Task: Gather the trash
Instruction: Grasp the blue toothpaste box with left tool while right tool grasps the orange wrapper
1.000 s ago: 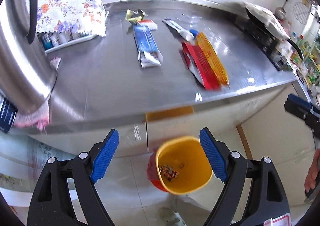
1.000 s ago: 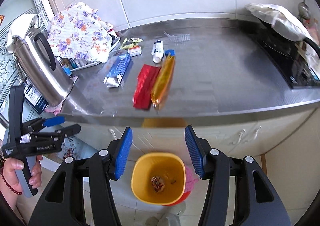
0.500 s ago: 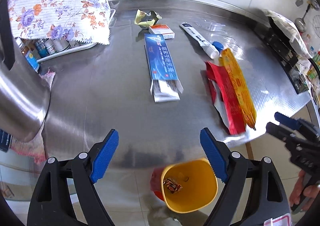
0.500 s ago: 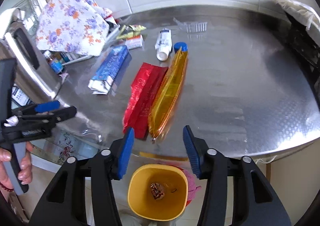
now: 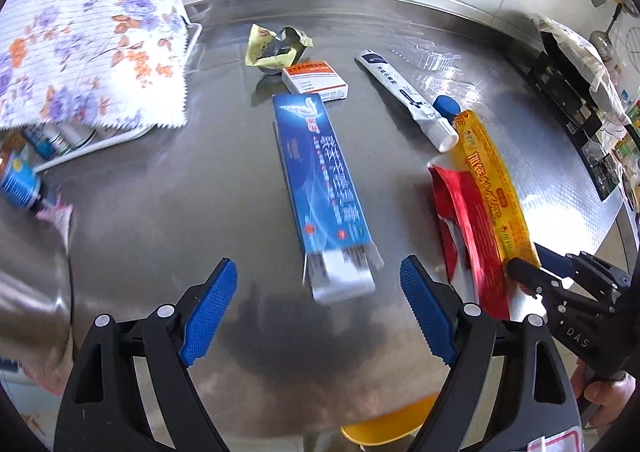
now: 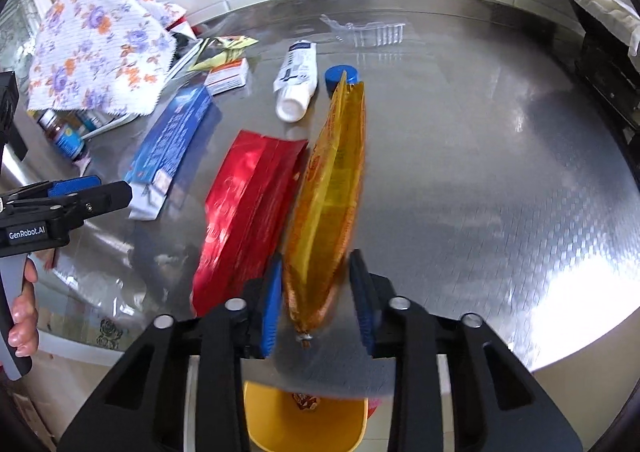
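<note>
Trash lies on the steel counter [image 5: 180, 212]: a blue toothpaste box [image 5: 324, 188], a red wrapper [image 6: 244, 212], a yellow wrapper [image 6: 332, 180], a white tube [image 5: 408, 96], a small box [image 5: 316, 82] and a crumpled wrapper [image 5: 276, 46]. My left gripper [image 5: 318, 316] hangs open just short of the blue box's near end. My right gripper [image 6: 316, 304] straddles the yellow wrapper's near end. Its jaws are closing, and a small gap still shows at the right pad. A yellow bin [image 6: 304, 428] stands on the floor below the counter edge.
A floral cloth [image 5: 80, 32] covers a tray of bottles at the back left. A steel kettle [image 5: 24, 292] stands at the left edge. A dark stove [image 6: 604, 64] sits far right, with a clear plastic tray [image 6: 368, 30] at the back. Bare steel spreads right of the yellow wrapper.
Both grippers have moved forward from over the bin to above the counter. The right jaws have narrowed around the yellow wrapper's end. The left jaws have stayed wide.
</note>
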A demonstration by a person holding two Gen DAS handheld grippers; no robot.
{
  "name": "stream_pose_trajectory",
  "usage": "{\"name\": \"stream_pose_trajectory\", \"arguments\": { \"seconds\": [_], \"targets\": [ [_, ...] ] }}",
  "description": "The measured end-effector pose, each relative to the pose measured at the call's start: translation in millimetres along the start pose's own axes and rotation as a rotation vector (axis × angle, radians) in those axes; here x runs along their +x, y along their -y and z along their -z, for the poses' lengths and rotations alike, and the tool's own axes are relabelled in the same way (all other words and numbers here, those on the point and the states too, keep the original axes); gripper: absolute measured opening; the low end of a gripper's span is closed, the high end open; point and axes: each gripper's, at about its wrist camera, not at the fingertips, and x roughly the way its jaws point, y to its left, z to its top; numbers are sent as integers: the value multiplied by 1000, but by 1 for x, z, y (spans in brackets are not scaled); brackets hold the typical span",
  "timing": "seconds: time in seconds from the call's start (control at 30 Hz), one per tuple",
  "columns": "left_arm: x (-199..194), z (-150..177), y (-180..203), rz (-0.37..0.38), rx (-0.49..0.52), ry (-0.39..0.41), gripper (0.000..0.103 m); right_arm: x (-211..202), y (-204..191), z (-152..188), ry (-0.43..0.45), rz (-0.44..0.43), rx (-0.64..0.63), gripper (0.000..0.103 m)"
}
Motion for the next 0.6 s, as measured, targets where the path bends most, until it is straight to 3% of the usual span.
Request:
{"name": "stream_pose_trajectory", "arguments": {
  "seconds": [0.17,0.43,0.5,0.6],
  "targets": [
    [17,-16,1,14,15,-17,83,4,1,-11,6,24,3,14],
    [43,-31,0,12,7,-41,82,9,0,-23,-7,37,2,11],
    [47,-32,0,-7,8,-46,77,9,1,-25,-8,34,3,11],
    [47,-32,1,-49,19,-26,61,5,1,-28,-1,28,4,11]
  ]
}}
